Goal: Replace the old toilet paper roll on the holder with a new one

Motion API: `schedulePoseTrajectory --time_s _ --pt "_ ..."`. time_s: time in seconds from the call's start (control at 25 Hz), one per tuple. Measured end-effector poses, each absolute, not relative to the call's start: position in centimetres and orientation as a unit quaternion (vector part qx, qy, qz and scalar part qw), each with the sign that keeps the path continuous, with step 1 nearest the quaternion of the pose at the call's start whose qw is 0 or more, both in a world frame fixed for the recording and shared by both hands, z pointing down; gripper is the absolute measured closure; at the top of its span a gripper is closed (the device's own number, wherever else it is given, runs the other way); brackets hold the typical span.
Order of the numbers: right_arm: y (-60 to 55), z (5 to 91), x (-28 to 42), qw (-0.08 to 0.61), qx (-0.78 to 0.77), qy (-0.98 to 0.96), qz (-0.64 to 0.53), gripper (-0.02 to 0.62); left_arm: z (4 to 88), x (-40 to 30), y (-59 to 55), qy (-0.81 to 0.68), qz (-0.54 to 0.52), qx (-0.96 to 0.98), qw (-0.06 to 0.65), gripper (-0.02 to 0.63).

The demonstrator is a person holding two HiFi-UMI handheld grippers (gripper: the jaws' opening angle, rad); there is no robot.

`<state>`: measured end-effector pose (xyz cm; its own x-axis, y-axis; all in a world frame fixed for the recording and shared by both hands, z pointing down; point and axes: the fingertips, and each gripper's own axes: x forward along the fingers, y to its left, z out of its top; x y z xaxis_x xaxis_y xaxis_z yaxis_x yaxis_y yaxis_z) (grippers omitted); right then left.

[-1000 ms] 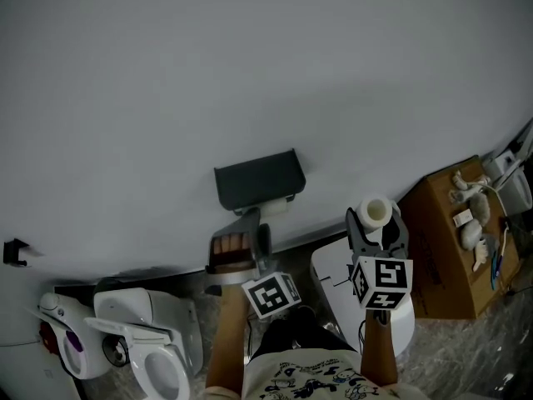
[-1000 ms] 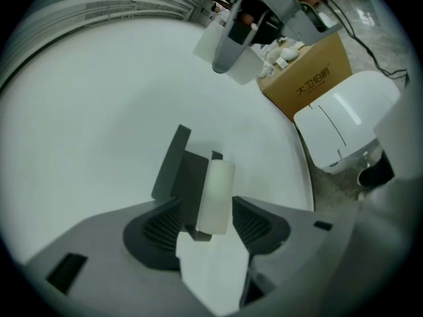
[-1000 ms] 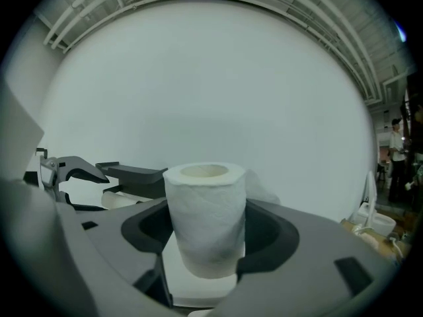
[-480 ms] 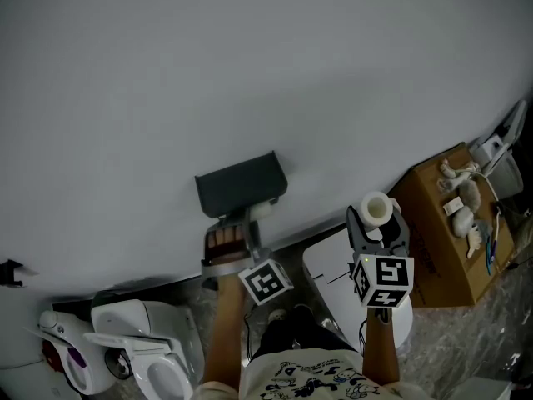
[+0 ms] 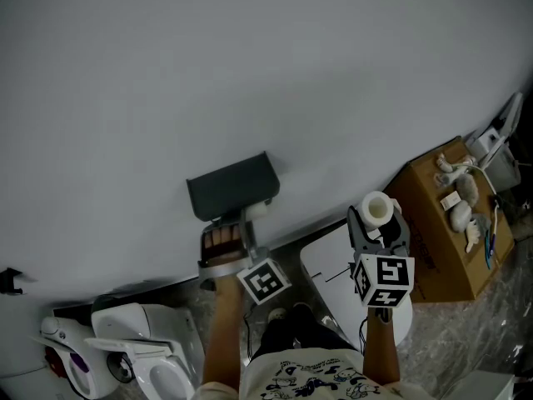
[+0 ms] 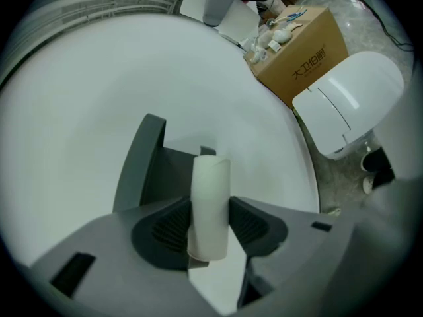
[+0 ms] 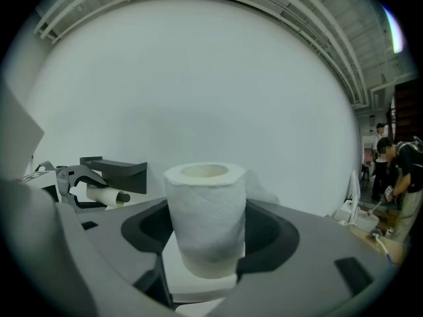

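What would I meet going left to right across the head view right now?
The toilet → toilet paper holder → new roll in the right gripper → cardboard box.

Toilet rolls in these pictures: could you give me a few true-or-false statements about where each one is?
1. The right gripper holds a full new roll upright in its jaws. True.
2. The left gripper is empty. False: its jaws, which have just been closing, have the thin old roll between them.
3. The old roll lies on the floor. False: it sits at the holder.
4. A cardboard box stands to the right. True.
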<state>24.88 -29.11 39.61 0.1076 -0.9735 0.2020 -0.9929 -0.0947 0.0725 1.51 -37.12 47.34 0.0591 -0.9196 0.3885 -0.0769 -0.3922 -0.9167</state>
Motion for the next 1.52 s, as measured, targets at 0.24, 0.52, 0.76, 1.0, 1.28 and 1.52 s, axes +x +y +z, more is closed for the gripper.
schedulePoseTrajectory --time_s 0.24,0.52,0.76,1.0,1.28,1.52 --pt "-29.0 39.9 26.3 0.095 0.746 -0.657 0.055 0.291 46.8 4.4 -37.4 0.391 -0.543 -0.624 0.403 0.42" --pt "-27.9 40.0 29.5 0.094 0.767 -0.632 0.059 0.291 46.6 9.0 -37.9 0.369 -0.527 -0.636 0.426 0.42" --pt "-26.1 39.8 32.9 0.093 0.79 -0.603 0.062 0.291 46.7 13.2 -37.7 0.347 -0.508 -0.655 0.439 0.42" --pt "-24.0 39.8 35.5 0.09 0.809 -0.578 0.064 0.291 46.2 17.1 -36.8 0.331 -0.484 -0.67 0.454 0.42" --pt "-22.4 39.7 36.9 0.085 0.818 -0.565 0.065 0.291 44.6 19.1 -35.6 0.349 -0.421 -0.733 0.405 0.42" --pt "-22.1 39.3 36.5 0.08 0.817 -0.568 0.063 0.291 42.7 18.4 -34.5 0.364 -0.372 -0.778 0.352 0.42"
